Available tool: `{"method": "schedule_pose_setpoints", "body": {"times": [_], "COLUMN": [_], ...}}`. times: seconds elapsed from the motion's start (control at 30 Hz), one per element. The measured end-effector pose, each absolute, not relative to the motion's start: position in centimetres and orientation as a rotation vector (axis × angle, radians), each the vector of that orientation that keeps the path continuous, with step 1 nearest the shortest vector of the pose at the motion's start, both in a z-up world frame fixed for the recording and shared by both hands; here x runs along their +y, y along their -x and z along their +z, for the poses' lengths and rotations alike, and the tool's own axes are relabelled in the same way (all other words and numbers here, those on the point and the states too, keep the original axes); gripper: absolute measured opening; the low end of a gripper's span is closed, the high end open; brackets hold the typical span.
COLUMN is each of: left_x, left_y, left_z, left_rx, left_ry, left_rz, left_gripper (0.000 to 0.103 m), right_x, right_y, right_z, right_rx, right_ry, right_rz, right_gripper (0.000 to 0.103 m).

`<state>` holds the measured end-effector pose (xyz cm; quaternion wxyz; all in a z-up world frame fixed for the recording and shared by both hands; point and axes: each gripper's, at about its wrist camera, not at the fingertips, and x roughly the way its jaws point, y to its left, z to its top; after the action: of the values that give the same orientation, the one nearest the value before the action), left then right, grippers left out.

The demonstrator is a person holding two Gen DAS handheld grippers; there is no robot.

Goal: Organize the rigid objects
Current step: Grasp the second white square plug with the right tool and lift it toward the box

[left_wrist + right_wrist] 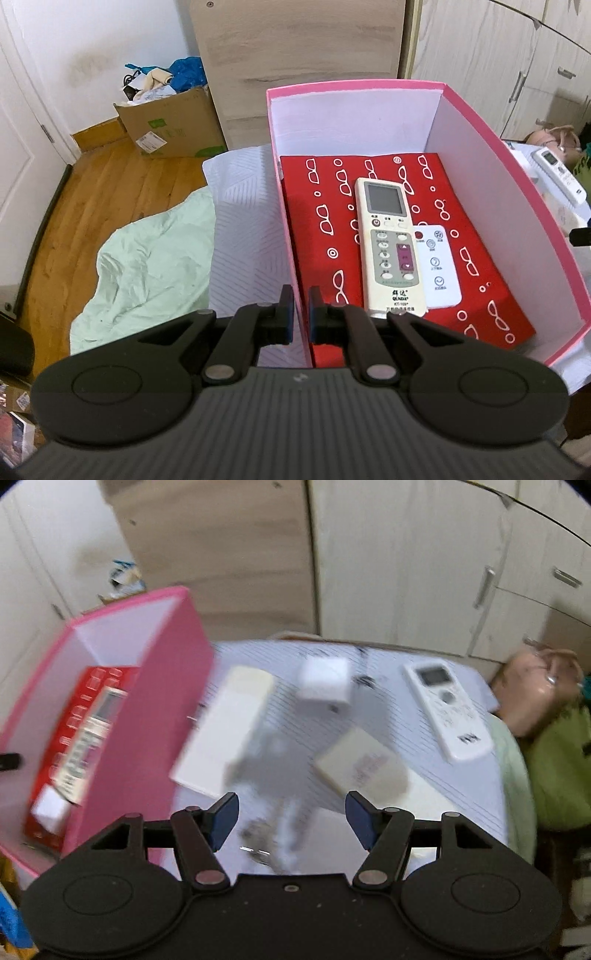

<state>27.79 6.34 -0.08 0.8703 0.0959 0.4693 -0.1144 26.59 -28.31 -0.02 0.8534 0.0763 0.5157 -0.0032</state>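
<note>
My left gripper (301, 314) is shut on the near left wall of the pink box (517, 177). Inside the box a cream remote (389, 245) and a small white remote (439, 266) lie on a red patterned case (321, 240). My right gripper (291, 819) is open and empty above the white table (461, 801). On the table lie a long white box (225, 734), a white cube (325, 681), a cream block (365, 768) and a white remote (447, 710). The pink box (147, 716) stands at the left of the right wrist view, which is blurred.
A green cloth (147, 266) lies on the wooden floor left of the table. A cardboard box (173, 122) of clutter stands by a wooden cabinet (295, 55). A pink bag (535, 690) and a green cushion (561, 768) sit at the table's right.
</note>
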Motion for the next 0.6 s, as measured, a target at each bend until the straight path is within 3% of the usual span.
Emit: {"method": "schedule_pose_setpoints", "body": {"times": [0.33, 0.6], "left_x": [6.1, 6.1], "left_y": [-27.7, -27.7], "left_z": [-0.2, -0.3], "left_rx": [0.988, 0.987], "left_ry": [-0.207, -0.206], "left_rz": [-0.232, -0.229], "left_gripper": [0.006, 0.006], "right_x": [-30.7, -28.6], "right_y": [-25.4, -25.8], "right_z": [-2.5, -3.1], "right_rx": [1.173, 1.201], "right_ry": [-0.213, -0.084], "right_rz": [-0.030, -0.037], "right_gripper": [0.063, 0.069]}}
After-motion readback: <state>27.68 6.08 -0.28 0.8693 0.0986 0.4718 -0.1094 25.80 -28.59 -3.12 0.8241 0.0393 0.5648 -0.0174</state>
